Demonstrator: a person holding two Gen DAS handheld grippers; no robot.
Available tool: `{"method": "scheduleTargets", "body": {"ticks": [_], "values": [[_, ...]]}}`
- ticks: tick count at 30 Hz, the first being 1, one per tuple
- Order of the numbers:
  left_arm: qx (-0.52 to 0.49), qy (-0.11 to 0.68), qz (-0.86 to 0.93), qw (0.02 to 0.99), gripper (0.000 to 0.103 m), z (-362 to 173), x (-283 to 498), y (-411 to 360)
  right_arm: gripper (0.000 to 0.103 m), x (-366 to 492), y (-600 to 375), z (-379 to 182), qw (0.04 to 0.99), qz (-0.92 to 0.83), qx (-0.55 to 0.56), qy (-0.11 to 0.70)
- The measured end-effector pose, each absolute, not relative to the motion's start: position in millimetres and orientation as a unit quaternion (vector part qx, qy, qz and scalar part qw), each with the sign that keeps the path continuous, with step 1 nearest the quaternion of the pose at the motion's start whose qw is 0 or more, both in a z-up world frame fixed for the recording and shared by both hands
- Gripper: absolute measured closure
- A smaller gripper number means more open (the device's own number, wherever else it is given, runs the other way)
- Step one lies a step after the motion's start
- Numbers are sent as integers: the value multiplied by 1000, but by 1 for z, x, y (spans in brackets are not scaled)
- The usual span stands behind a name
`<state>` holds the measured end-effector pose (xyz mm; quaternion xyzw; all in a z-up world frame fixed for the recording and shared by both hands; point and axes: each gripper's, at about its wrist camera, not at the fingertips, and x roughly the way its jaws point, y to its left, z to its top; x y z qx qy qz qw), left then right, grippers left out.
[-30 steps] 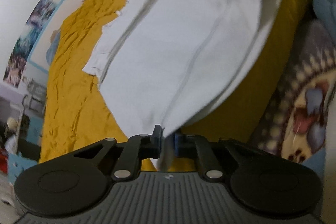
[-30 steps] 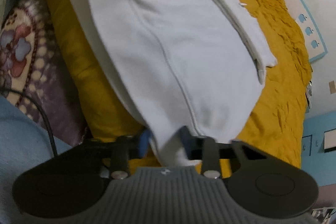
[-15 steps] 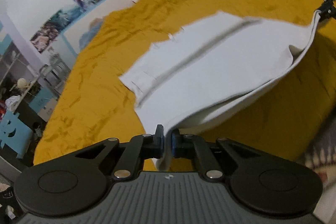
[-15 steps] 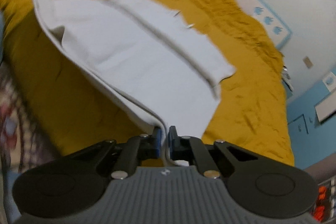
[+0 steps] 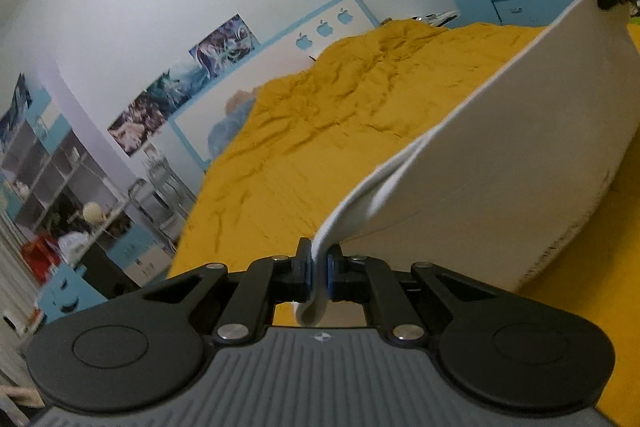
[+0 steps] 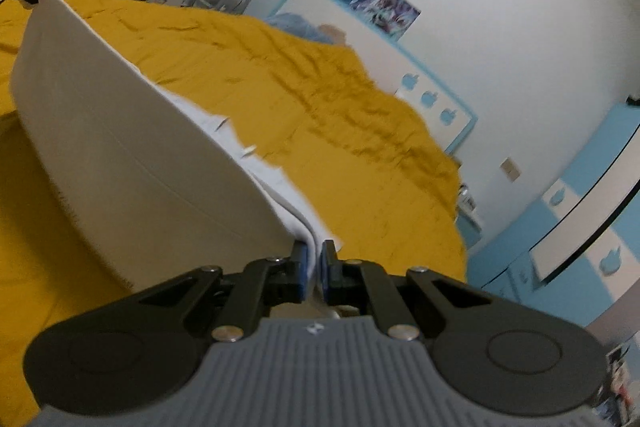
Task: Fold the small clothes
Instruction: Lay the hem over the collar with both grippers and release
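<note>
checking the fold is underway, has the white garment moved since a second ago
Yes. The white garment, clamped by the left gripper and right gripper, has risen off the yellow bedspread.

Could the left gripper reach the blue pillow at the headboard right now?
Probably not: the left gripper is shut on the white cloth garment, and the blue pillow lies across the mustard-yellow bedspread.

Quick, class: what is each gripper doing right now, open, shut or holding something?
Left gripper: shut on a corner of the white garment.
Right gripper: shut on another corner of it.
</note>
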<state>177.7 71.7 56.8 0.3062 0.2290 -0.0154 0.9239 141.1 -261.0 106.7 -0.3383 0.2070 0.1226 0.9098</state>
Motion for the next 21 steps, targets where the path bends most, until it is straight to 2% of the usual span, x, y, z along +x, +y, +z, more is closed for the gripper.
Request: {"method": "scheduleTargets", "body": {"ticks": [13, 16, 21], "values": [[316, 246, 13, 916, 96, 47, 334, 73, 103, 346, -236, 125, 919, 107, -332, 184], [300, 273, 12, 914, 96, 30, 363, 76, 103, 393, -232, 110, 920, 112, -319, 199], [283, 319, 11, 905, 96, -15, 403, 79, 103, 459, -221, 53, 913, 114, -307, 243]]}}
